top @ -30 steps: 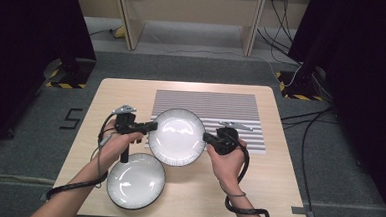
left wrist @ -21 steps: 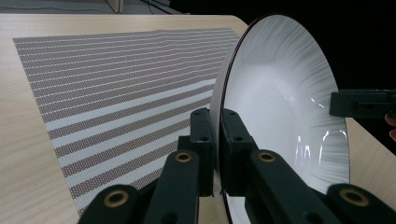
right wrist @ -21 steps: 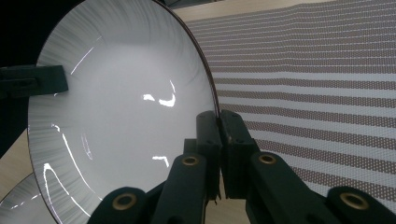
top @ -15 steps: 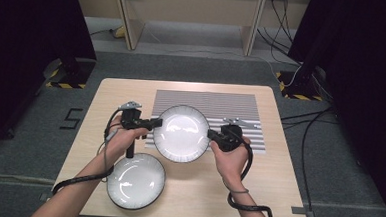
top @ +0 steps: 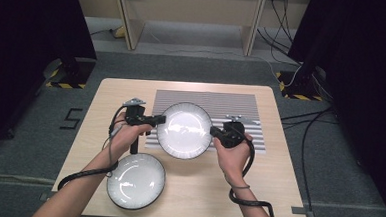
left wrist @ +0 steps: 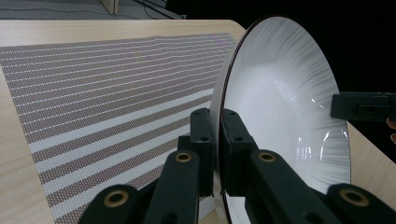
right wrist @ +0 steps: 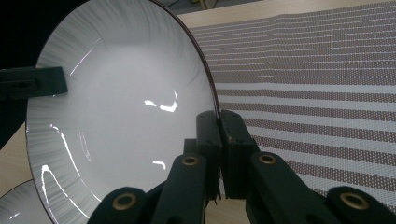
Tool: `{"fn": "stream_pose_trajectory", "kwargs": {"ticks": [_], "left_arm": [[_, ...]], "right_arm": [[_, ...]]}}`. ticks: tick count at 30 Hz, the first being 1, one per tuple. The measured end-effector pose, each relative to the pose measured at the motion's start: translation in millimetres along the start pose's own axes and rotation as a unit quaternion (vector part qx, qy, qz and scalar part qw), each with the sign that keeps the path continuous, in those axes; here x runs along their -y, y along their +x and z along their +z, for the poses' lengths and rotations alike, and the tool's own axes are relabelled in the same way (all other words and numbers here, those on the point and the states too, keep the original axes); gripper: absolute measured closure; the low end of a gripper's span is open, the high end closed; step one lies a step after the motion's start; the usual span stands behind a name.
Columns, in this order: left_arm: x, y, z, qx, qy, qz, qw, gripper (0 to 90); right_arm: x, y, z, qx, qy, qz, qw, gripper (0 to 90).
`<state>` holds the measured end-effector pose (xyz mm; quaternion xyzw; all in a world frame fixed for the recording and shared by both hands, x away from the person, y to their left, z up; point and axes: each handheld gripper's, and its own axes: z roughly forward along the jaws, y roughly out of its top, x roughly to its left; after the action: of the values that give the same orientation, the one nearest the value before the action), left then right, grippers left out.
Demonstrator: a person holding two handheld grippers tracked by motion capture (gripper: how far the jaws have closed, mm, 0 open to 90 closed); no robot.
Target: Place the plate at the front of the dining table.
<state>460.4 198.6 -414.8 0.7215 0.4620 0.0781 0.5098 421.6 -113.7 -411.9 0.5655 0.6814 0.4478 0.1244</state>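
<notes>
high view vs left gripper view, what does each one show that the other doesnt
High view alone: the second plate lying flat at the table's near edge, both forearms, and the grey floor with cables.

Left gripper view alone: the left gripper up close, its jaws clamped on the rim of the held plate, which appears edge-on.

Both: the held plate, the striped mat, the wooden table, and the right gripper pinching the opposite rim.

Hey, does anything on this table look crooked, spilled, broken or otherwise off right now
Nothing stands out. The left gripper and right gripper each clamp opposite rims of one white plate above the striped placemat. A second plate lies flat near the table's front edge. No spills or chips show.
</notes>
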Motion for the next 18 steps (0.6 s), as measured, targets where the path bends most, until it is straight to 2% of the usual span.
{"fn": "stream_pose_trajectory", "kwargs": {"ticks": [18], "left_arm": [[-12.1,1.6,21.1,0.004,0.000,0.003,1.0000,84.6]], "right_arm": [[-9.2,-13.3,4.5,0.015,-0.007,0.007,0.9998,87.6]]}}
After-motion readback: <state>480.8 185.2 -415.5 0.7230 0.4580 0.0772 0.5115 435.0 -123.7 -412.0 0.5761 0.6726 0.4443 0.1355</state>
